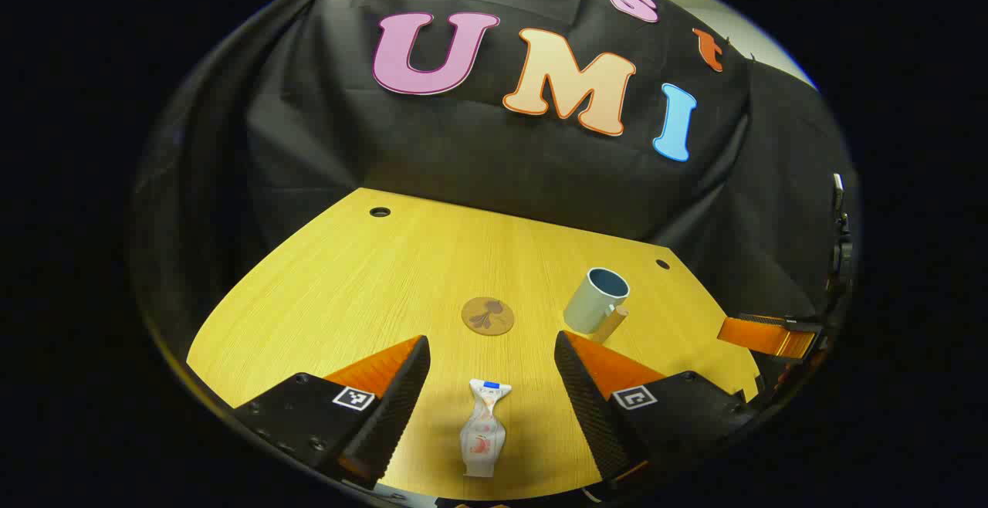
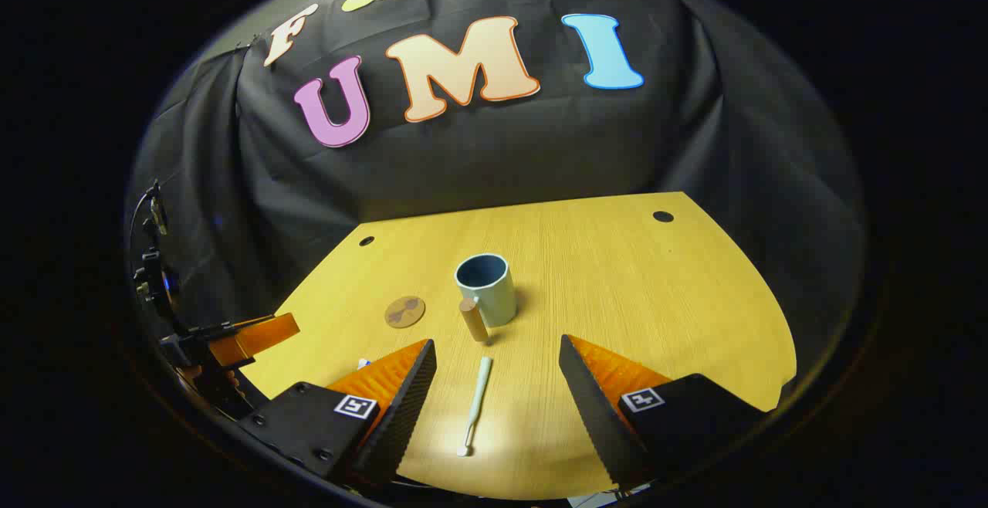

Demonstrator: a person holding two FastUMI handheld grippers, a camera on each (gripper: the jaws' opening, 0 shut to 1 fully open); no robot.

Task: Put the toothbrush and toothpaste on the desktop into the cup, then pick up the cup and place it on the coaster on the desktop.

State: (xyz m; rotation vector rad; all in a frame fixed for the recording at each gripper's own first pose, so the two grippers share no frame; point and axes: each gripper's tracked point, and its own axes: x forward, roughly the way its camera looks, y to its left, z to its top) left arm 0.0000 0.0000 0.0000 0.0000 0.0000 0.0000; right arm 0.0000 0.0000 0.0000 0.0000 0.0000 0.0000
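Observation:
A white toothpaste tube (image 1: pixel 483 429) with a blue cap lies flat on the yellow wooden desktop (image 1: pixel 370 284), between the spread fingers of my open left gripper (image 1: pixel 492 392). Farther off stands a pale blue cup (image 1: pixel 596 299) with a wooden handle, and left of it lies the round brown coaster (image 1: pixel 488 315). In the right gripper view a pale toothbrush (image 2: pixel 475 405) lies lengthwise between the fingers of my open right gripper (image 2: pixel 498 396). Beyond the toothbrush are the cup (image 2: pixel 487 287) and, to its left, the coaster (image 2: pixel 404 311). Neither gripper touches anything.
The desktop has small round holes near its back corners (image 2: pixel 662 216). The black cloth wall hangs close behind the desk. The other gripper shows at the right edge of the left gripper view (image 1: pixel 768 336) and at the left edge of the right gripper view (image 2: pixel 251 336).

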